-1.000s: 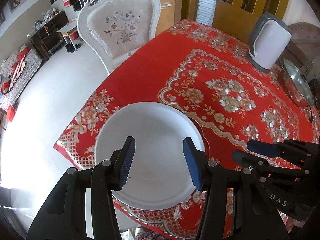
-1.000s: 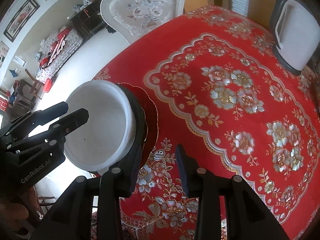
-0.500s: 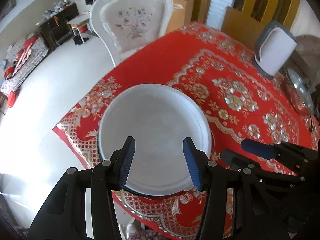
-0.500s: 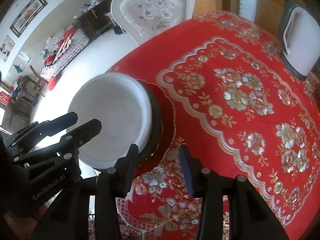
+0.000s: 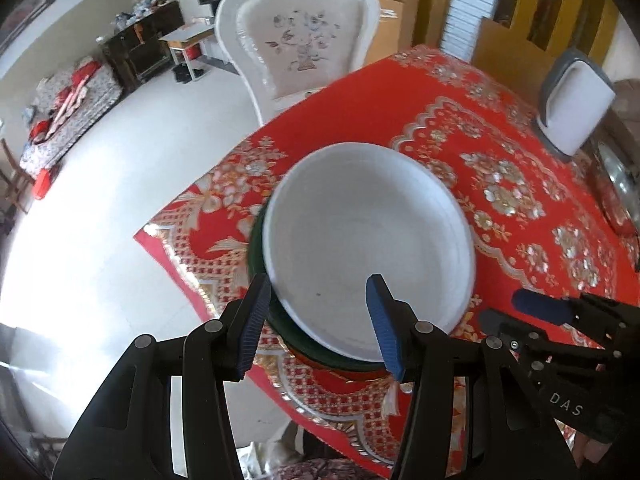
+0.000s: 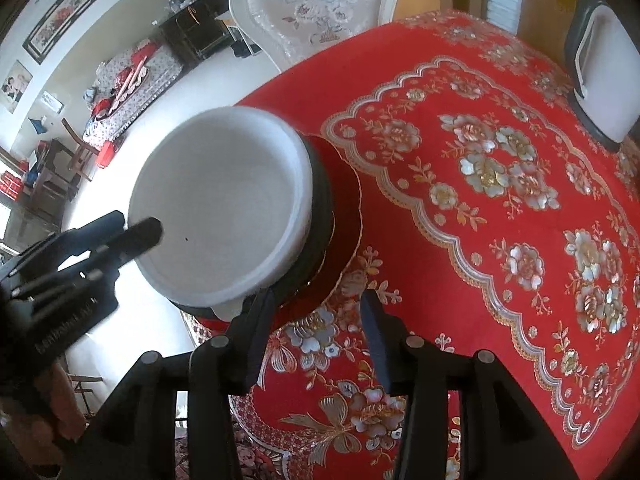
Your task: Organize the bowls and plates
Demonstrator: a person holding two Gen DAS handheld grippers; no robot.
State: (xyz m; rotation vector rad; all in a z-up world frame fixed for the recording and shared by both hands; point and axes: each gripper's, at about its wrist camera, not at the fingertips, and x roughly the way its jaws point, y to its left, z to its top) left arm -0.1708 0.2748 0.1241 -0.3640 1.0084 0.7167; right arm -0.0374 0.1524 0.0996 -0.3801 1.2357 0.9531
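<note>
A white bowl (image 5: 368, 240) sits nested in a dark green bowl (image 5: 258, 240), and both rest on a red plate with a gold rim (image 6: 350, 216), near the table's corner. My left gripper (image 5: 318, 320) is open, and its fingers straddle the near rim of the stack without pressing on it. In the right wrist view, the left gripper (image 6: 134, 224) hangs over the left rim of the white bowl (image 6: 224, 208). My right gripper (image 6: 316, 320) is open just short of the red plate's edge, with only tablecloth between its fingers. It also shows in the left wrist view, where the right gripper (image 5: 516, 314) is to the right of the stack.
A red tablecloth with a flower pattern (image 6: 480, 208) covers the table, and its edge drops off just beside the stack. A white and grey kettle (image 5: 576, 108) stands at the far right, with a metal lid (image 5: 616, 188) near it. A white ornate chair (image 5: 304, 40) stands at the far side.
My left gripper has shifted, so the stack now sits higher and further right in its view and the green bowl's edge shows. The right gripper's jaws have widened.
</note>
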